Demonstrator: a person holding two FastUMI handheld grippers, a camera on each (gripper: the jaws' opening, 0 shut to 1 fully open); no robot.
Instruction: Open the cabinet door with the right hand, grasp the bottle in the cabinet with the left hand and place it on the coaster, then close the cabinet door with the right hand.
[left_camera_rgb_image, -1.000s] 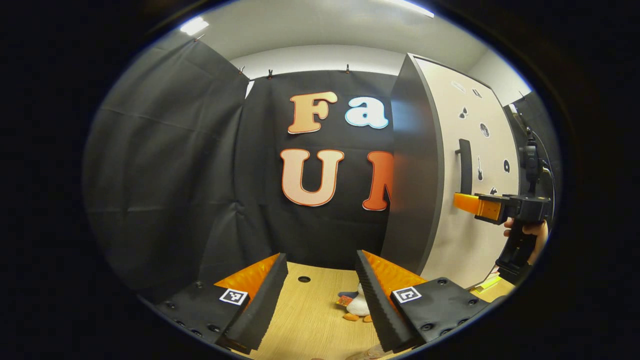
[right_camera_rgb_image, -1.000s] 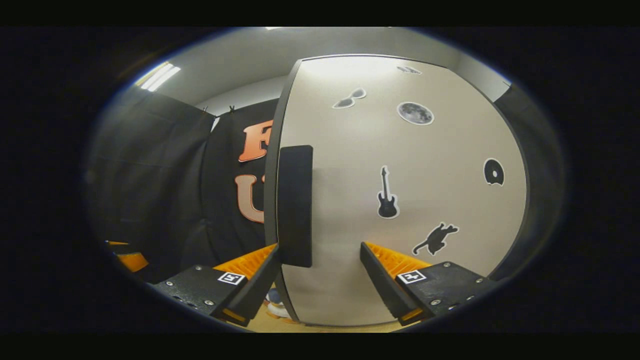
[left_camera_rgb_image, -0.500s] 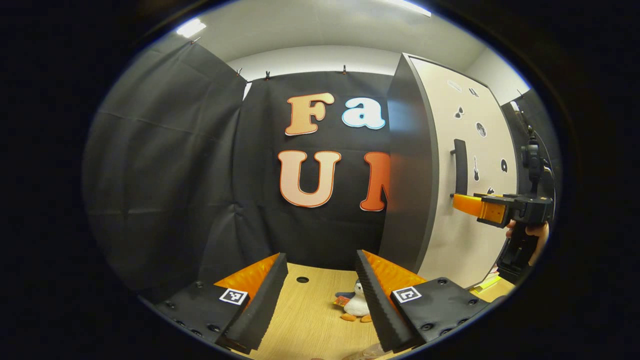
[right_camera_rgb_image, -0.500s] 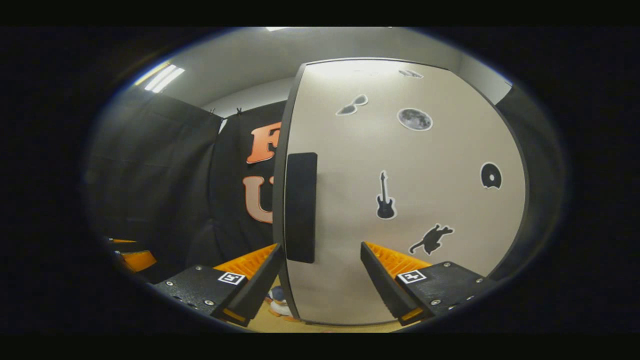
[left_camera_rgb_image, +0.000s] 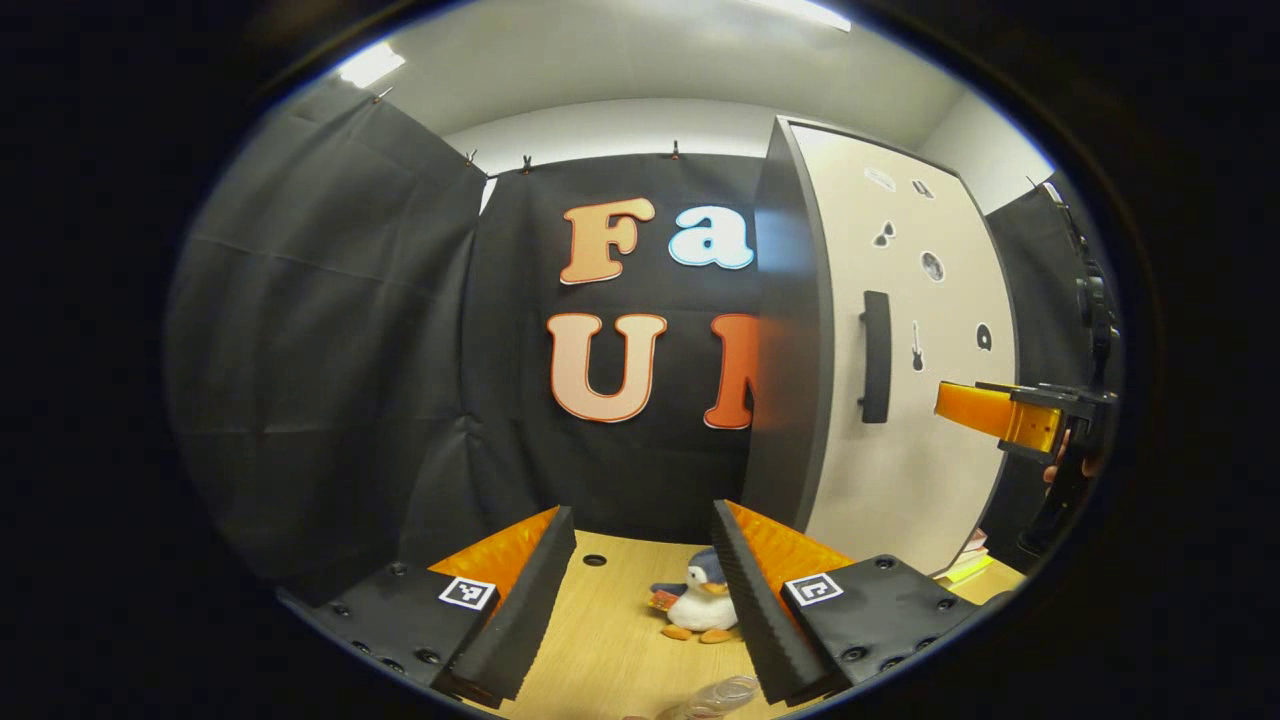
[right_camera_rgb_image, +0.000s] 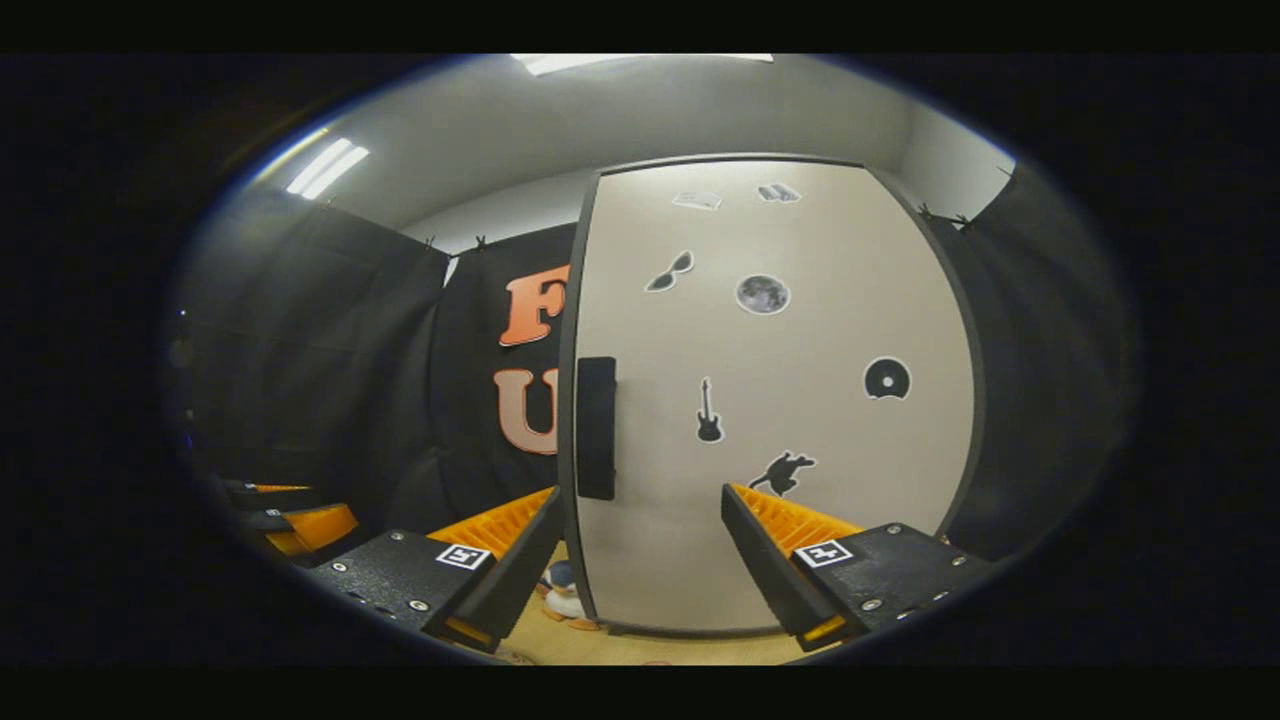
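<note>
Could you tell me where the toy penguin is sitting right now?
In the left gripper view, the toy penguin sits on the wooden table, by the cabinet's foot and beside the left gripper's right-hand finger.

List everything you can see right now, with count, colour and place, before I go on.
Cabinet door: one, beige, closed, ahead of right gripper.
Handle: one, black, door's left edge.
Stickers: several, dark, on door.
Table: one, light wood.
Penguin toy: one, white and dark, on table.
Bottle: one, clear, table's near edge.
Left gripper: jaws open, over table.
Right gripper: jaws open, off the handle.
Hand: holding right gripper.
</note>
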